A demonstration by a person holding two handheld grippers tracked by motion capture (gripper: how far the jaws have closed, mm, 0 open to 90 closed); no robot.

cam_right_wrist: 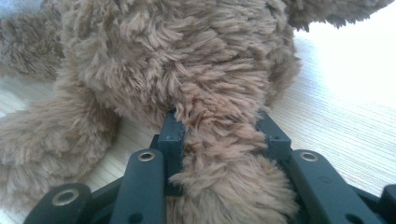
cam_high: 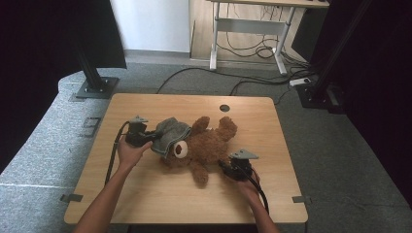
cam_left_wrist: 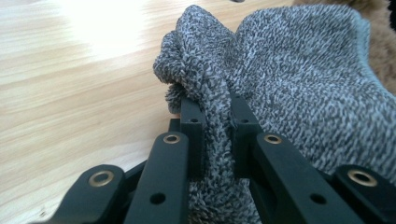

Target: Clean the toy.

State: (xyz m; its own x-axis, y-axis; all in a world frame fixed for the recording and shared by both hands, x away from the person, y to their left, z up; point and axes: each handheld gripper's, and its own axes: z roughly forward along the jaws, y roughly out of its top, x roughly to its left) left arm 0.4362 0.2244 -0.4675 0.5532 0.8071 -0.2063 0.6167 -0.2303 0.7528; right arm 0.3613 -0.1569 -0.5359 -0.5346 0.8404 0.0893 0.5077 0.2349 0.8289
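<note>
SITE: recording lab or studio in office premises | FLOOR: grey carpet [cam_high: 340, 145] | WORK SURFACE: light wooden counter [cam_high: 145, 194] with cable hole [cam_high: 224, 108] | RIG: black stand bases [cam_high: 97, 88] either side, dark screens [cam_high: 384, 73] flanking | BACKGROUND: height-adjustable desk frame [cam_high: 252, 24], loose cables [cam_high: 252, 51], power strip [cam_high: 302, 81] on floor

Light wooden table [cam_high: 145, 194] with a small round dark hole [cam_high: 224, 108] near the far edge, standing on grey carpet [cam_high: 43, 145]. Beyond it, black cables [cam_high: 233, 77] trailing across the floor toward a white-legged desk [cam_high: 252, 24], with a white power strip [cam_high: 301, 81] lying at the right. Black stand bases [cam_high: 97, 88] on the carpet at both far corners, dark panels [cam_high: 48, 39] rising at left and right.
</note>
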